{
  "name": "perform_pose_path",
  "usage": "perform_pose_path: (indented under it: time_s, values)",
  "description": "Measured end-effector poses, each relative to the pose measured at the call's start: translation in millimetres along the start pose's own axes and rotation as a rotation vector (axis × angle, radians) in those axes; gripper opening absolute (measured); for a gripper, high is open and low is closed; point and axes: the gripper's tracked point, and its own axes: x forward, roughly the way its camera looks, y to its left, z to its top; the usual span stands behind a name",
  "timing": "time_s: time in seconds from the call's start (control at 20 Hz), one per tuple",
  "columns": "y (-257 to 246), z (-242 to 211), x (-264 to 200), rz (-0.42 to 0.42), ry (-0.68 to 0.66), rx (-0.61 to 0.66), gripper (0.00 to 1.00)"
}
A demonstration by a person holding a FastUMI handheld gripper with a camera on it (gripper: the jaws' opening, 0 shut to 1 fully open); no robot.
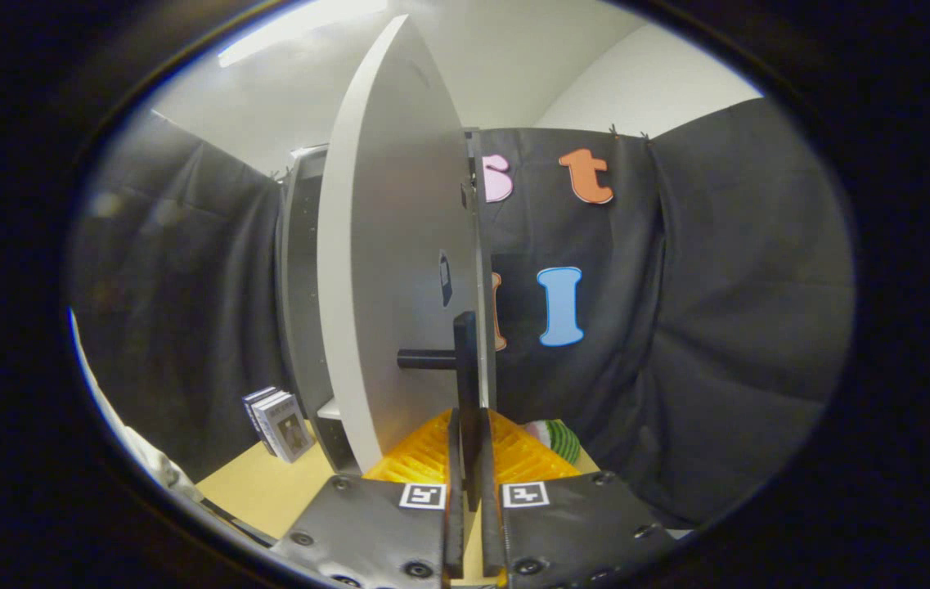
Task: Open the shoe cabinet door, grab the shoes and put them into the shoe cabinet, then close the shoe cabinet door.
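Over on the left the booth's black cloth wall [170, 270] hangs in soft folds, and at its foot a pale strip of something light [146, 458] curves along the near edge of the tabletop [268, 491], which is a warm yellowish wood colour. On that tabletop, close to the cloth, a few small boxes [278, 423] stand upright in a row, leaning slightly, just beside the shoe cabinet [301, 286]. The cabinet's body is dark inside with pale edges, and a light shelf edge [330, 409] peeks out low down. Its door [391, 270] is swung open toward us, seen almost edge-on, a tall pale grey panel with a small dark mark [446, 278] on its face. A dark handle [465, 368] sticks out from the door: a short peg runs from the panel to an upright bar, and the lower end of that bar drops down between the fingers [455, 474]. The gripper [469, 491] is nearly closed, both fingers drawn in tight against the bar on either side, so it looks clamped on the handle. Just beyond the fingers lies something bright yellow and ribbed [432, 458], and to its right a green and white striped object [559, 438] with a touch of pink; I cannot tell whether either is the shoes. Further right, more black cloth drapes down behind the tabletop.
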Motion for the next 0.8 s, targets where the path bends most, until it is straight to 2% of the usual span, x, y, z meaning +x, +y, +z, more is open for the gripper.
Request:
perform_pose_path:
  time_s: [0.45, 0.8]
  values:
    - [-51.5, 2.2, 3.0, 0.047, -0.020, 0.082, 0.07]
    - [-61.0, 3.1, 1.6, 0.088, -0.013, 0.033, 0.06]
